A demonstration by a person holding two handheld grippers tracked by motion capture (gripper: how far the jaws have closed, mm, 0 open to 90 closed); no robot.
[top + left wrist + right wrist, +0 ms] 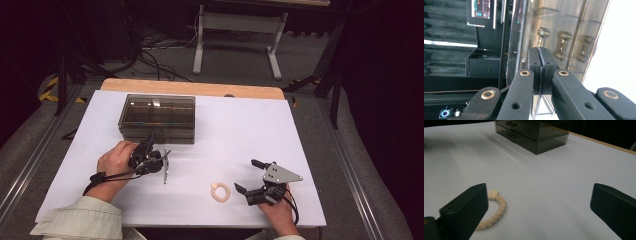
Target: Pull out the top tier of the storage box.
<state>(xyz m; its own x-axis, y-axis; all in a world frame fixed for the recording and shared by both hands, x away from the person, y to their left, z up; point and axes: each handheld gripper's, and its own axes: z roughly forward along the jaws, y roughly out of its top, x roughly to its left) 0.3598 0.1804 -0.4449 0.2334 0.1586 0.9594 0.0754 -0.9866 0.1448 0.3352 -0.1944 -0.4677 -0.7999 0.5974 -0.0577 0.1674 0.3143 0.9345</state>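
Note:
A smoky see-through drawer box [156,118] stands at the back left of the white table top. My left gripper [151,138] lies rolled on its side at the box's front. In the left gripper view its jaws [541,53] are pressed together against the box front [564,22], below a row of small brass-tinted handles [543,32]. A thin clear edge shows low between the jaws; I cannot tell whether it is pinched. A cream braided bracelet [220,192] lies near the front edge. My right gripper [247,175] rests open just right of the bracelet [495,210].
The white sheet [240,130] covers a wooden table whose bare strip [190,88] shows at the back. Beyond it are cables and a white stand's legs [235,45] on grey floor. A sleeve [80,220] comes in at the bottom left.

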